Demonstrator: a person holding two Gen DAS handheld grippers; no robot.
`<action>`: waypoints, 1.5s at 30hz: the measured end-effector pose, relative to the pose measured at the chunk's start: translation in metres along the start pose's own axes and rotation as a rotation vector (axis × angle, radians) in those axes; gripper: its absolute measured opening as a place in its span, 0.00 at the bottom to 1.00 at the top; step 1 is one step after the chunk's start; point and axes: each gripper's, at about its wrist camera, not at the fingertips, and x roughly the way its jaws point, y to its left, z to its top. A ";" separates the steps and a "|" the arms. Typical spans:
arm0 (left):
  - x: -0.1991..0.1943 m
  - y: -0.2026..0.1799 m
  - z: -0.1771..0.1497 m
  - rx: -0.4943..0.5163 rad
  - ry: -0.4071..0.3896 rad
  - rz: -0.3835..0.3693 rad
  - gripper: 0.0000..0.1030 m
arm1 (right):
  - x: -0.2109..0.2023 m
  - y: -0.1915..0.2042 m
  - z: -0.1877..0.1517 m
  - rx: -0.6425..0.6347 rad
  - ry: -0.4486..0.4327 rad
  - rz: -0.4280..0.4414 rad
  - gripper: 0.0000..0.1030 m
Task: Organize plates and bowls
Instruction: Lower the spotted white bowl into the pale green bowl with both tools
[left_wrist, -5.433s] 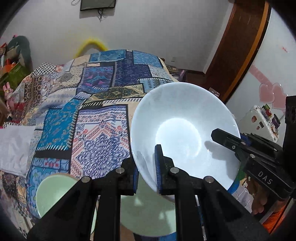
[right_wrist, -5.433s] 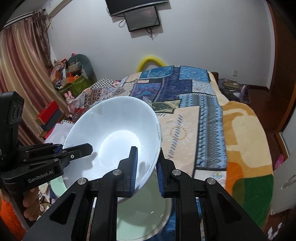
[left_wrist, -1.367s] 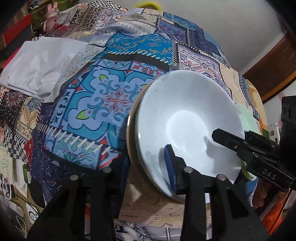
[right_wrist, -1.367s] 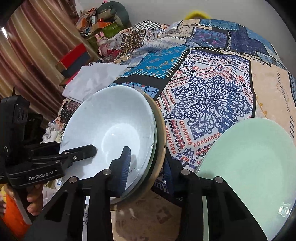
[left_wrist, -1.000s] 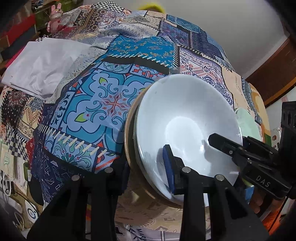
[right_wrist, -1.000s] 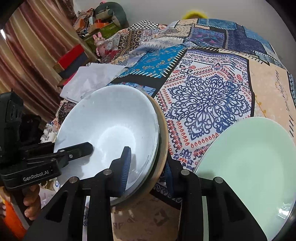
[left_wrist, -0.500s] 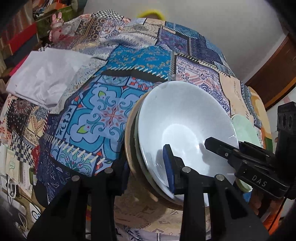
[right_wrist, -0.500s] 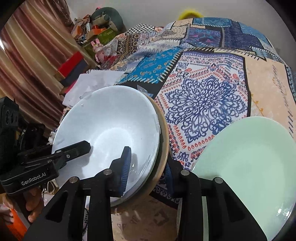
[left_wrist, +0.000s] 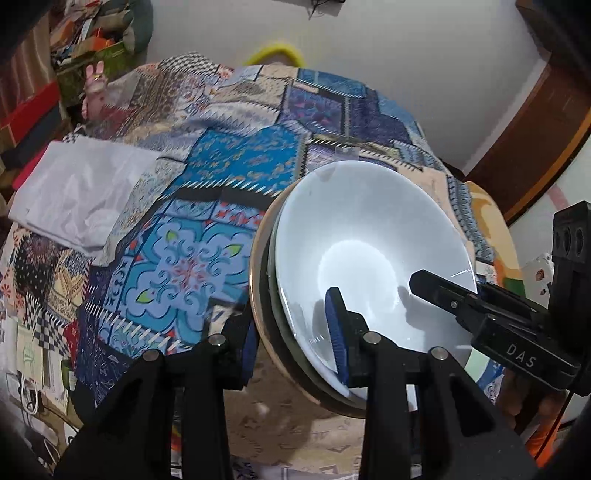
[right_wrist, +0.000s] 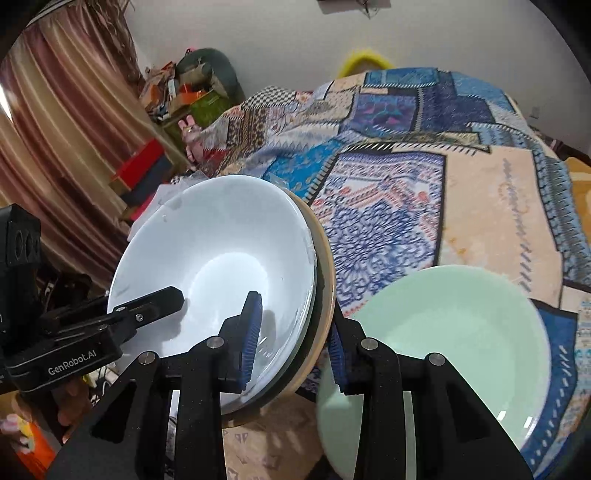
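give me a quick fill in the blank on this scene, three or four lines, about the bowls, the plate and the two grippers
1. The top bowl of the bowl stack is ____ in colour.
2. The left gripper and the right gripper each clamp the stack's ____.
3. The plate lying on the patterned blanket is pale ____.
4. Seen from the right wrist, the plate lies to the ____ of the stack.

Missing words: white; rim; green; right

A lived-in home bedroom: a bed under a bright patchwork blanket, striped curtains at one side, boxes and toys heaped in the corner, a wooden door frame and plain white walls.
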 end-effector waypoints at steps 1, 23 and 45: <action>-0.001 -0.004 0.001 0.006 -0.003 -0.003 0.33 | -0.004 -0.003 0.000 0.004 -0.007 -0.004 0.29; 0.010 -0.104 -0.002 0.139 0.038 -0.065 0.33 | -0.066 -0.068 -0.023 0.097 -0.074 -0.079 0.29; 0.066 -0.148 -0.019 0.195 0.170 -0.058 0.33 | -0.058 -0.125 -0.057 0.209 -0.002 -0.085 0.29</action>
